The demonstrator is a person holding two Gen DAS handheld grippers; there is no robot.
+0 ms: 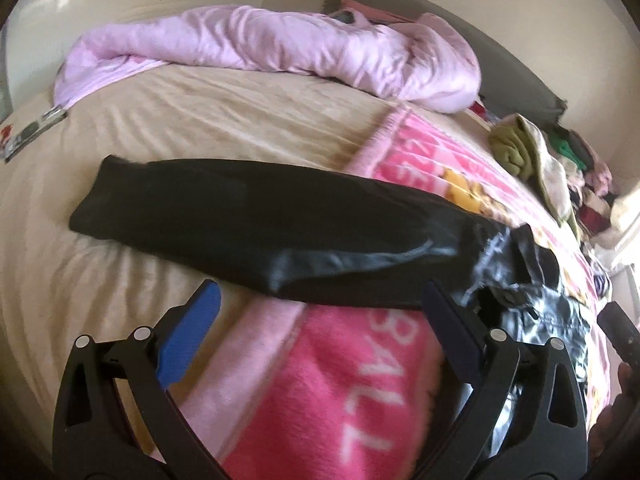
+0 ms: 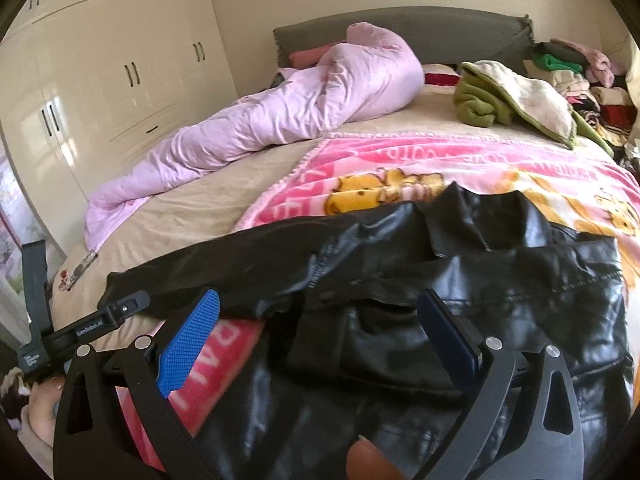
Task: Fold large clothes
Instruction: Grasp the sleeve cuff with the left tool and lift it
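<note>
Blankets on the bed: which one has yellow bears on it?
The pink blanket under the black jacket has the yellow bears. The pale purple quilt is plain and bunched up near the headboard.

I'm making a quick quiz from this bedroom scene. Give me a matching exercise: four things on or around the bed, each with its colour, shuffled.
Things:
1. jacket
2. duvet
3. headboard
4. wardrobe

Colours:
A. cream
B. lilac
C. black
D. grey

Pairs: 1-C, 2-B, 3-D, 4-A
</note>
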